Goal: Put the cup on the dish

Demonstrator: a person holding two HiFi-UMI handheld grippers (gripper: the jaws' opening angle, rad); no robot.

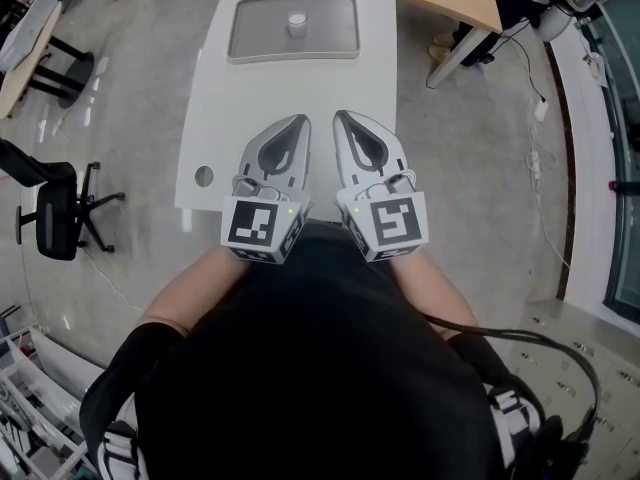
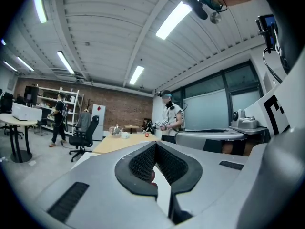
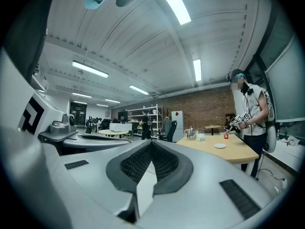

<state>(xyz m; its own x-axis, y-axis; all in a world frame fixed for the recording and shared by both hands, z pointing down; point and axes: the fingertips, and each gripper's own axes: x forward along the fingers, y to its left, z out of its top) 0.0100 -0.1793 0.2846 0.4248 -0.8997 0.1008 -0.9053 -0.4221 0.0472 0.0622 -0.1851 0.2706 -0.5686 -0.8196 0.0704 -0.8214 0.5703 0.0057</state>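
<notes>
White cup [image 1: 297, 24] stands at the top centre of the head view, on the grey dish [image 1: 250, 46] at the far end of the table [image 1: 215, 118]. It reads as a small circle from above, so I judge it upright.

Both grippers sit mid-frame over the table's near edge, tips pointing up-frame. The left gripper [image 1: 300, 120] and right gripper [image 1: 340, 116] are each clenched, tips touching, with nothing between them.

The cup lies straight up-frame from the 2 tips, well apart, almost on the left gripper's line, so I judge the left slightly nearer. The cup already looks placed on the dish.
</notes>
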